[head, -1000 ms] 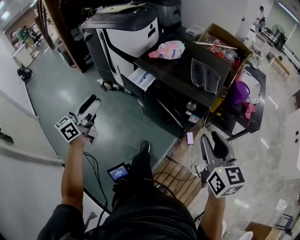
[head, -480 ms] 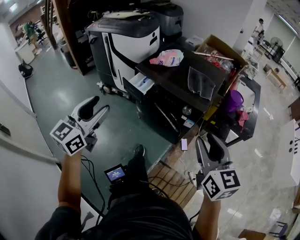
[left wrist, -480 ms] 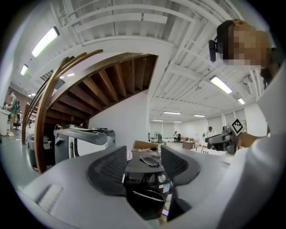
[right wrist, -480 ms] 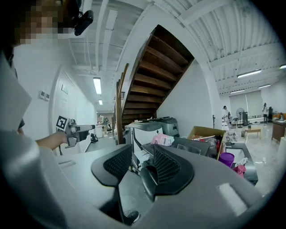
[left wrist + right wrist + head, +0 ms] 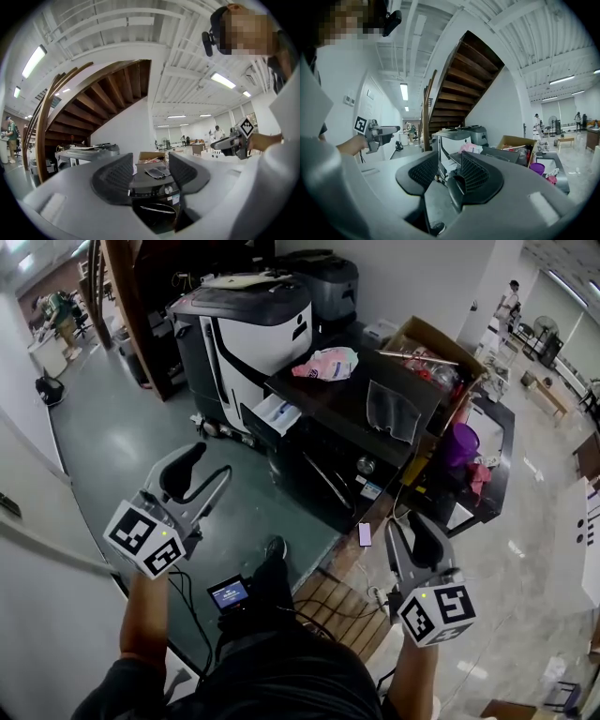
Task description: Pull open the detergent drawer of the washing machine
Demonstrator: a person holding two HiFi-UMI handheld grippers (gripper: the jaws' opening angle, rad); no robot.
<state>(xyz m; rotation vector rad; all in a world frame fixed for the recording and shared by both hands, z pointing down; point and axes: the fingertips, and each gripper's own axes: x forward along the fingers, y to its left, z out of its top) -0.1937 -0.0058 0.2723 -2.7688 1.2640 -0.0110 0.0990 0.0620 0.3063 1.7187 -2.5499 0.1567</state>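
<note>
Left gripper (image 5: pixel 202 467), right gripper (image 5: pixel 419 531): both empty; one detergent drawer (image 5: pixel 276 413) out.

Left hand-held gripper (image 5: pixel 209 461), right hand-held gripper (image 5: pixel 407 523): parted.

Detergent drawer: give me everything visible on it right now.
The detergent drawer is a white, plastic-looking tray, already pulled out at an upper corner of the front of the dark washing machine. It sits roughly level. Its open top shows pale compartments with a blue insert; finer detail is too small to tell. Only the washing machine holds it; nothing else touches it. The left hand-held gripper and right hand-held gripper are well clear of it, jaws apart and empty.
</note>
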